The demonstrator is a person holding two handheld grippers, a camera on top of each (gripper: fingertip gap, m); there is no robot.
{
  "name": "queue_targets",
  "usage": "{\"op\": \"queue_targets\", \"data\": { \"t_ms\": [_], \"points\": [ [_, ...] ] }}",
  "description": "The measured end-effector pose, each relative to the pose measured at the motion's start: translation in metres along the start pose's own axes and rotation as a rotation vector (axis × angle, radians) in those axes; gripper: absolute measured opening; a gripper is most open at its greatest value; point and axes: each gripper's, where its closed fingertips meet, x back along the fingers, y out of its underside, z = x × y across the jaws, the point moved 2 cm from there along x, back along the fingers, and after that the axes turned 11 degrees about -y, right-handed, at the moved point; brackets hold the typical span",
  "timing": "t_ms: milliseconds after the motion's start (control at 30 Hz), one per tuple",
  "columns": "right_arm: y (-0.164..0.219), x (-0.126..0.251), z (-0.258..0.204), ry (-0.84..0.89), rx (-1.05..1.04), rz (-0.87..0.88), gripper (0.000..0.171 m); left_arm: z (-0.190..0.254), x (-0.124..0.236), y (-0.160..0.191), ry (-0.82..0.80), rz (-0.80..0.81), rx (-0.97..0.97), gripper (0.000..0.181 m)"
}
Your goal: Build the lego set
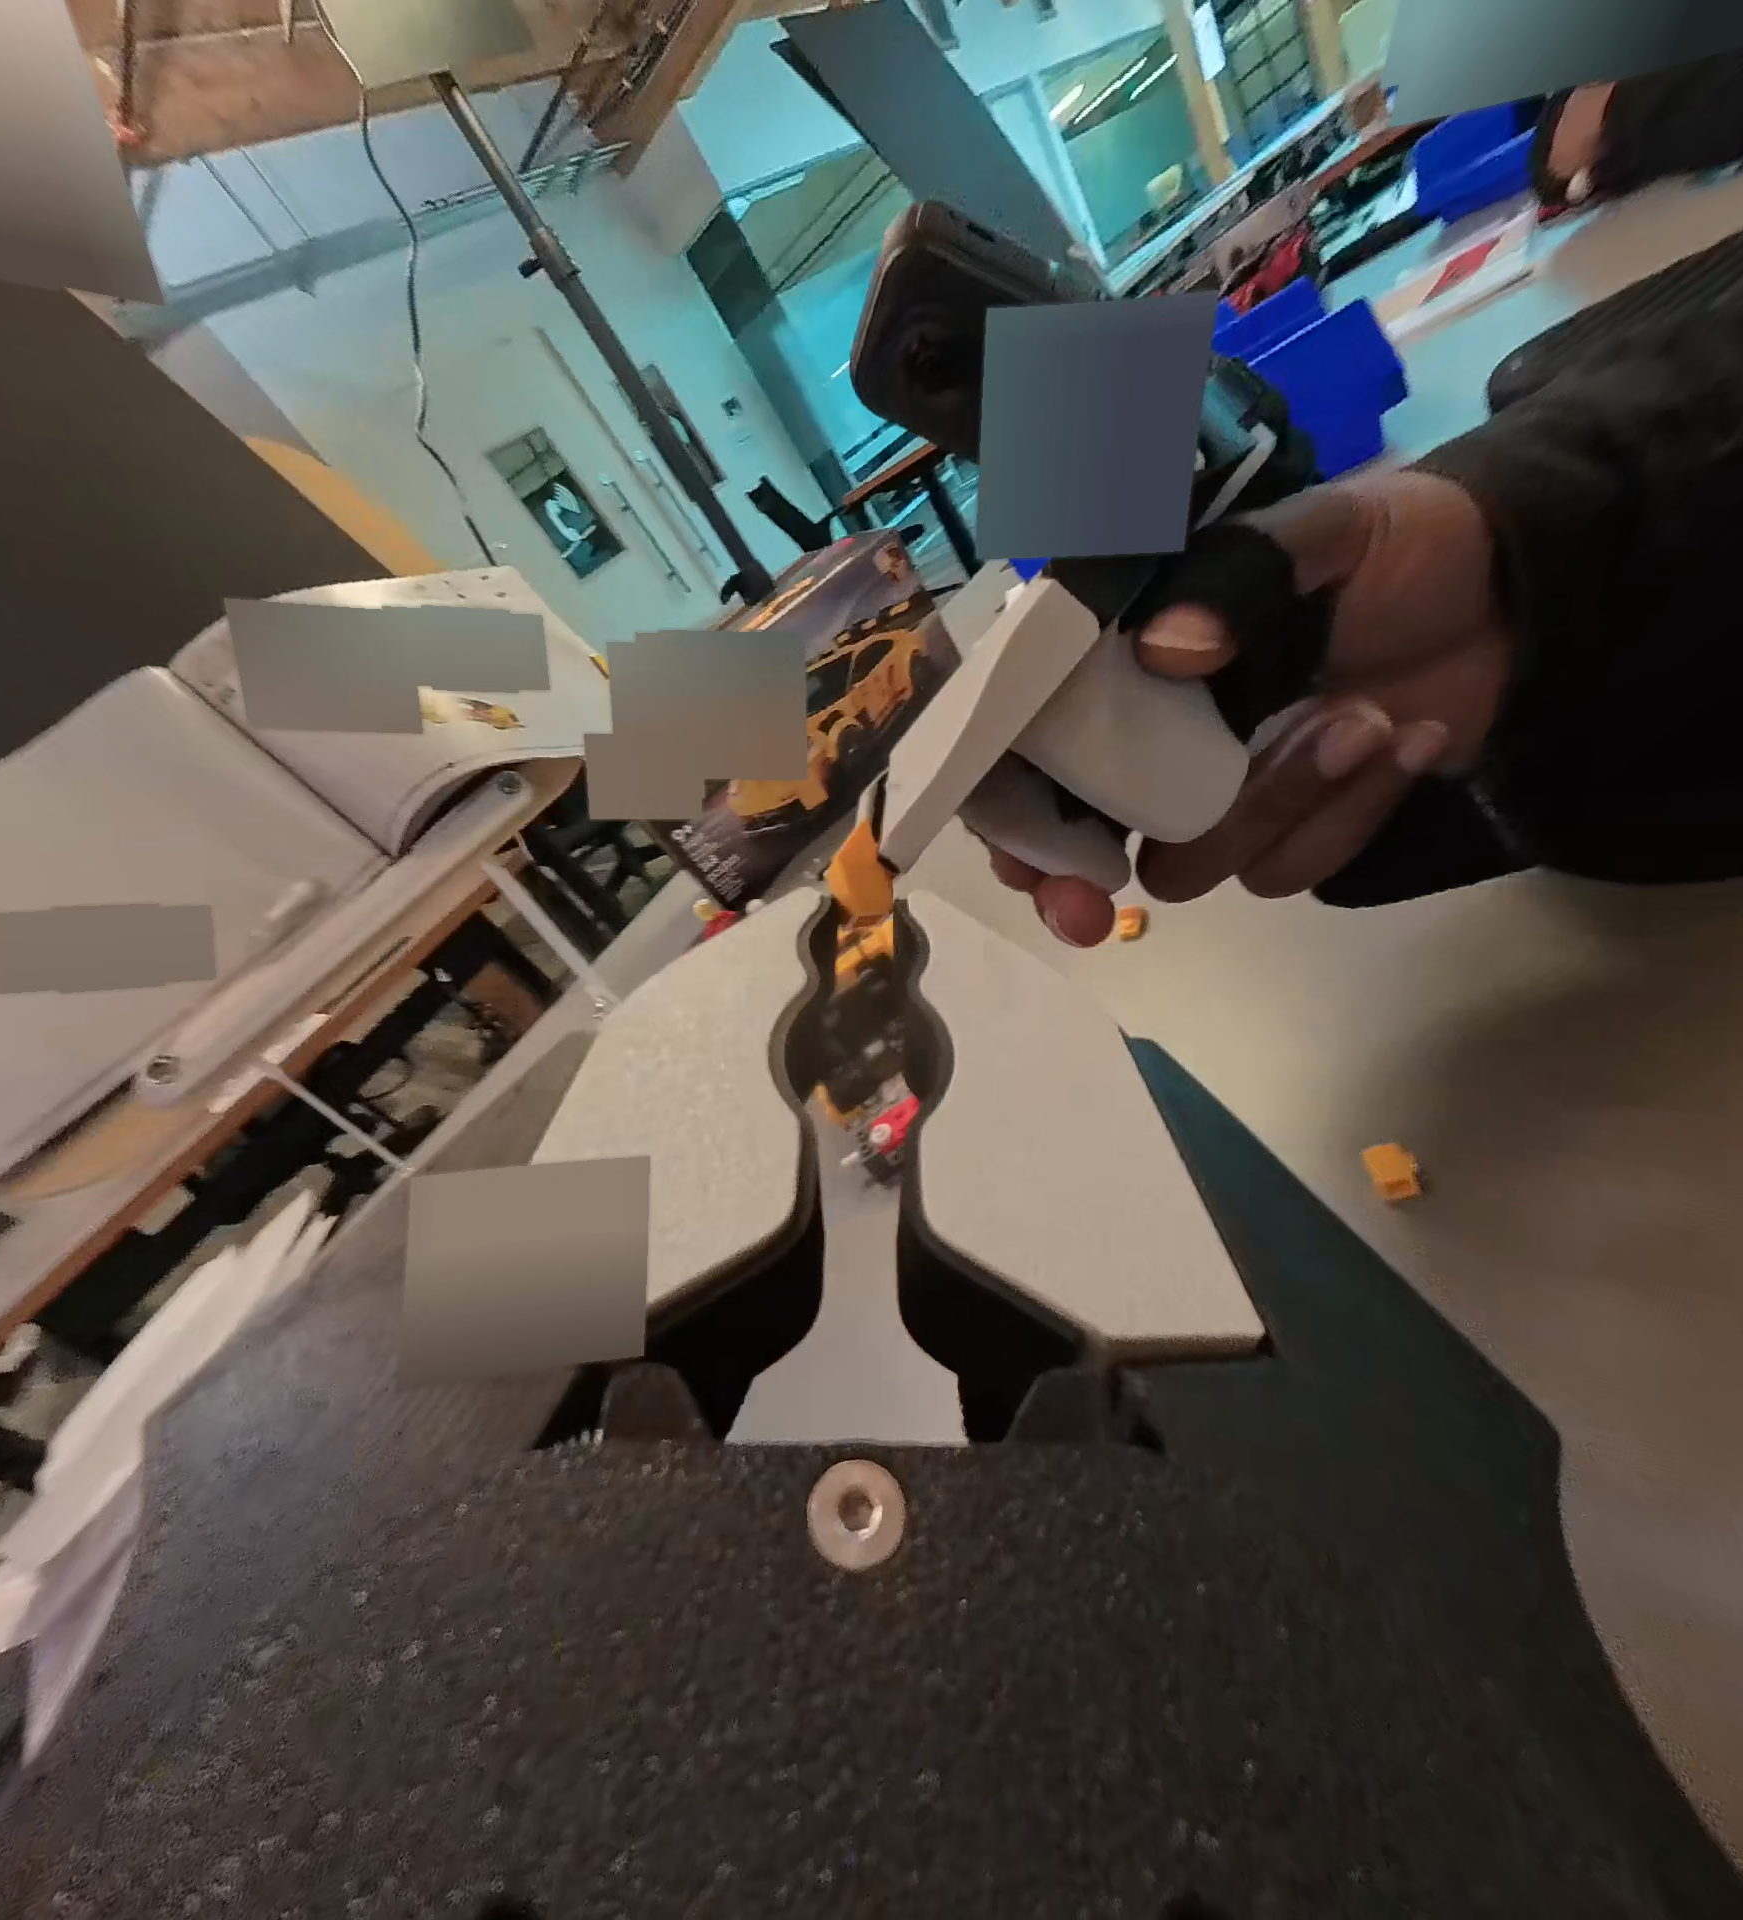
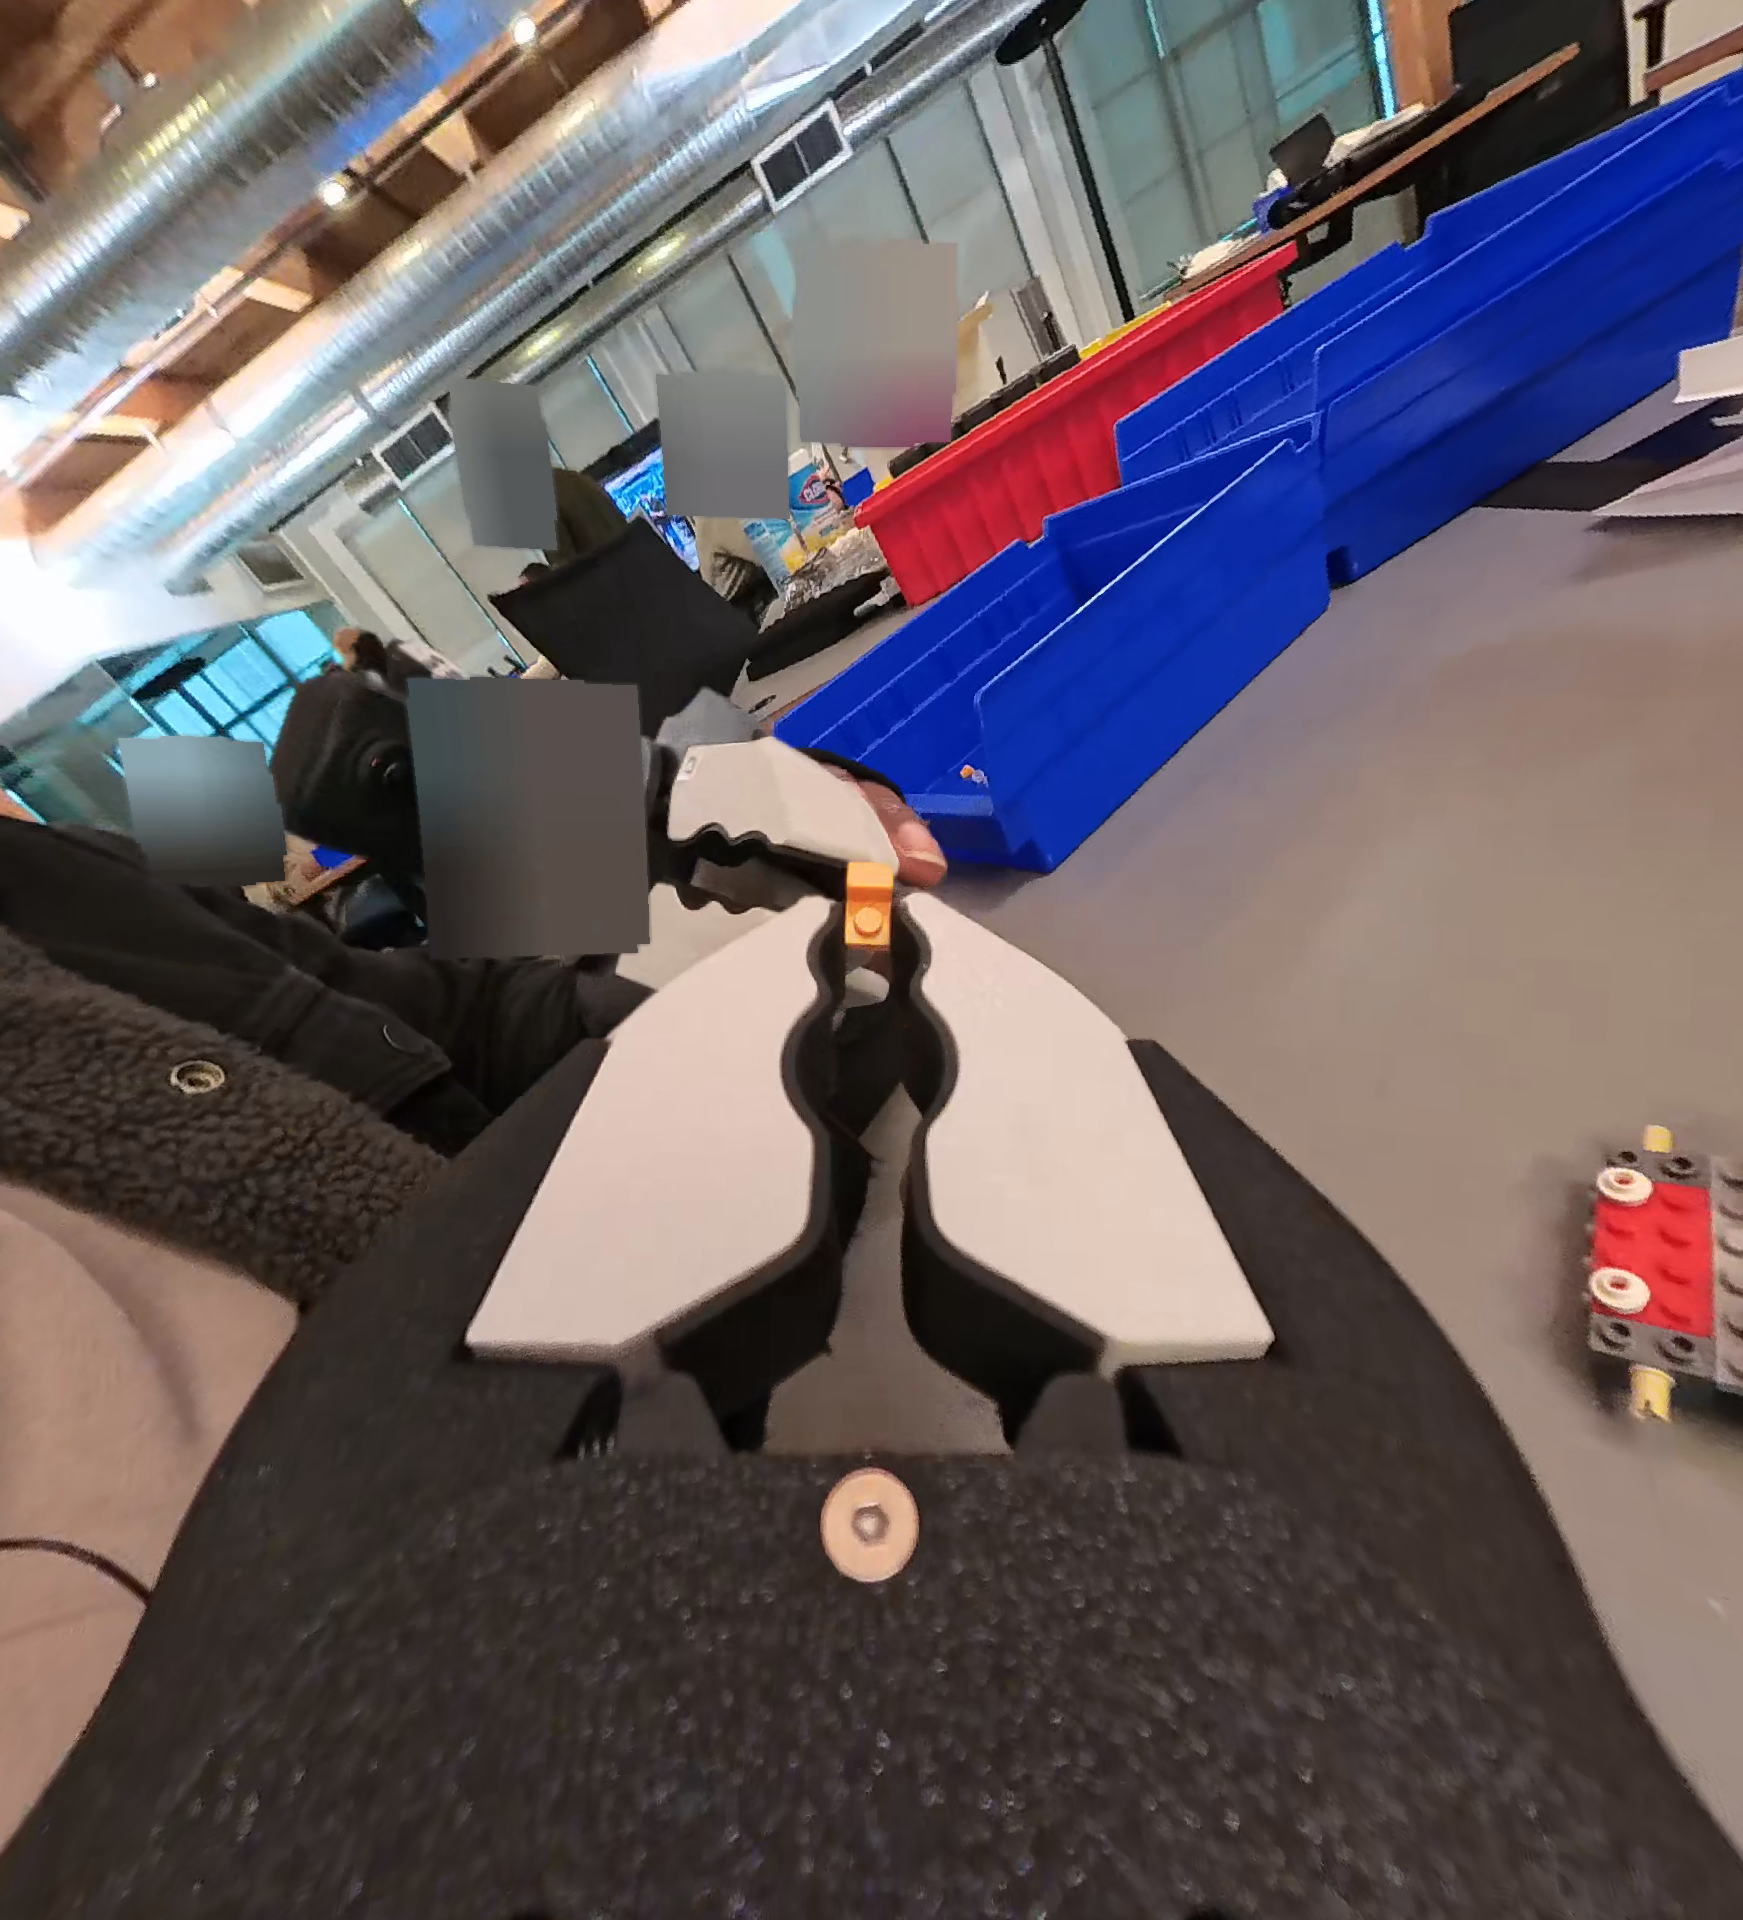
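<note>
Grey bench [image 2: 1469,831] carried everything. Blue bins [image 2: 1262,520] and a red bin [image 2: 1054,457] lined its far side; an open instruction booklet [image 1: 223,790] sat propped on a stand to the left, with the set's box [image 1: 836,707] just beyond the left tongs.

Half-built car base [image 2: 1708,1278] lay flat on the bench at the right edge of the right wrist view, well apart from both tongs: dark grey plates, a red plate with two white round studs, orange bits at its far edge. No wheels or bodywork seen on it, so the build looked early, most of it left to do.

Right tongs [image 2: 868,920] were clenched on a small orange piece [image 2: 867,914] at the very tips, raised off the bench. Left tongs [image 1: 862,914] were nearly closed; whether they gripped anything could not be told. In the left wrist view the two tips met around that orange piece, and the base showed through the gap, partly hidden.

Two loose orange bricks lay on the bench, one near [image 1: 1394,1172], one farther off [image 1: 1129,922]. Judged: a handover or regrip in the air, piece not yet fitted.
</note>
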Motion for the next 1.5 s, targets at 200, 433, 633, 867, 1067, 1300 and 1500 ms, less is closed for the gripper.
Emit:
{"op": "queue_targets", "data": {
  "t_ms": [200, 433, 633, 867, 1067, 1300, 1500],
  "points": [
    [0.003, 0.000, -0.001, -0.017, 0.051, -0.026, 0.008, 0.001, 0.002, 0.000, 0.077, -0.028, 0.134, 0.009],
    [0.012, 0.003, -0.011, -0.062, 0.213, -0.137, 0.008, 0.010, 0.008, -0.004, 0.344, -0.044, 0.484, 0.010],
    [0.015, 0.004, -0.024, -0.111, 0.333, -0.185, 0.008, 0.016, 0.014, -0.010, 0.596, -0.048, 0.813, 0.009],
    [0.018, 0.003, -0.037, -0.162, 0.392, -0.221, 0.008, 0.021, 0.021, -0.019, 0.812, -0.028, 1.078, 0.009],
    [0.018, 0.004, -0.036, -0.151, 0.380, -0.236, 0.008, 0.021, 0.020, -0.019, 0.801, -0.026, 1.062, 0.009],
    [0.020, 0.005, -0.032, -0.122, 0.377, -0.265, 0.008, 0.022, 0.019, -0.016, 0.703, -0.024, 0.889, 0.008],
    [0.021, 0.006, -0.031, -0.114, 0.371, -0.275, 0.008, 0.023, 0.018, -0.015, 0.630, -0.009, 0.751, 0.008]
  ]
}}
